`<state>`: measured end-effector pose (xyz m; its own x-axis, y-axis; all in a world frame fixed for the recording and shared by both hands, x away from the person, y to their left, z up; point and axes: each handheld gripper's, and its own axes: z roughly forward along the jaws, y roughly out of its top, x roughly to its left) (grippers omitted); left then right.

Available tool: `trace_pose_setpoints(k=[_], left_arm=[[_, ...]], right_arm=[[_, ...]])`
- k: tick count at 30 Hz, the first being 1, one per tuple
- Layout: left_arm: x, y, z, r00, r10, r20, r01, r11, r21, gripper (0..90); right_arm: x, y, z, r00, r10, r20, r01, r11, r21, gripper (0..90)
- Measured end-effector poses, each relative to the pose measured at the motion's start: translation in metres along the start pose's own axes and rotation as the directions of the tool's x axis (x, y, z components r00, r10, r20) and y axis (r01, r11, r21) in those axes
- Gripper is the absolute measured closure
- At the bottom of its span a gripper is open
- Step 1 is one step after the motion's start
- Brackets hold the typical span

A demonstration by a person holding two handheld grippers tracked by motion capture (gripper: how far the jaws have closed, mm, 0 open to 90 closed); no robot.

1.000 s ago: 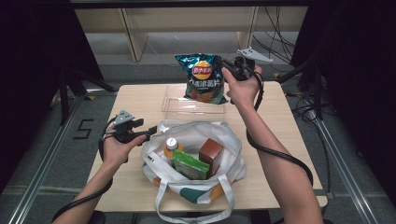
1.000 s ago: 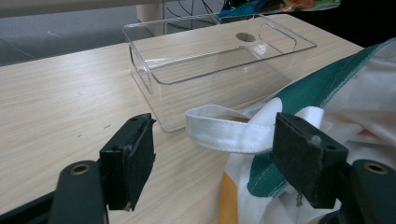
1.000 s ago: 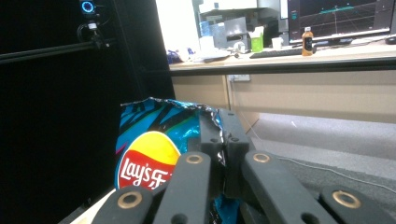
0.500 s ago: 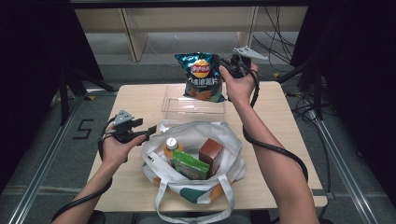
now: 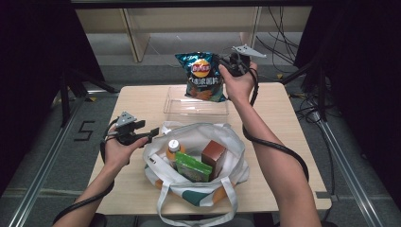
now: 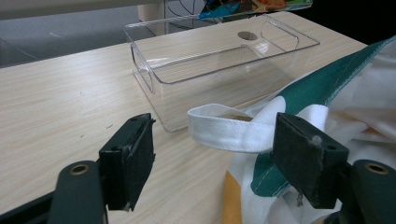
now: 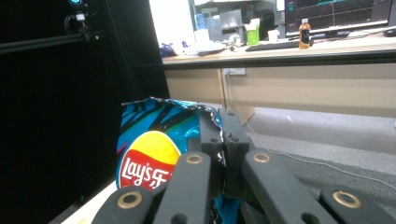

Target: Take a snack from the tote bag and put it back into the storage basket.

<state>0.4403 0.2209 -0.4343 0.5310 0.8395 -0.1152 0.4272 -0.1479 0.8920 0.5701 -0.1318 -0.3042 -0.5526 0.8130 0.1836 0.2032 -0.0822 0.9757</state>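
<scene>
A blue bag of crisps hangs in the air above the far edge of the table, over a clear plastic tray. My right gripper is shut on the bag's top right corner. In the right gripper view the jaws pinch the crinkled top edge of the bag of crisps. My left gripper sits at the left rim of a white and green tote bag. Its jaws stand open, with the tote's white handle strap lying loosely between them.
The tote holds an orange-capped bottle, a green packet and a brown box. The clear tray stands empty on the wooden table, just beyond the tote. Black stands and cables ring the table.
My right gripper has crept slightly up and left with the bag of crisps. The left gripper has stayed where it was.
</scene>
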Motion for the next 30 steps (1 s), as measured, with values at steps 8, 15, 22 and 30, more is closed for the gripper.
trace_pose_setpoints(k=[8,15,22,30], left_arm=[[-0.001,0.000,0.001,1.0000,-0.001,0.000,0.001,1.0000,-0.001,28.6],[0.000,0.000,0.001,0.9999,-0.010,-0.002,0.010,0.9999,-0.004,28.5],[0.000,0.000,0.000,1.0000,-0.003,-0.001,0.003,1.0000,-0.005,28.3],[0.000,-0.001,0.000,1.0000,0.004,-0.002,-0.004,1.0000,-0.001,28.3]], right_arm=[[-0.002,-0.003,0.009,1.0000,0.003,-0.005,-0.003,1.000,0.005,90.0],[-0.005,-0.007,0.016,0.9998,0.017,0.006,-0.017,1.000,0.007,90.0],[-0.010,-0.012,0.022,0.9991,0.038,0.017,-0.039,0.999,0.019,90.0],[-0.015,-0.024,0.027,0.9981,0.053,0.032,-0.054,0.998,0.029,90.0]])
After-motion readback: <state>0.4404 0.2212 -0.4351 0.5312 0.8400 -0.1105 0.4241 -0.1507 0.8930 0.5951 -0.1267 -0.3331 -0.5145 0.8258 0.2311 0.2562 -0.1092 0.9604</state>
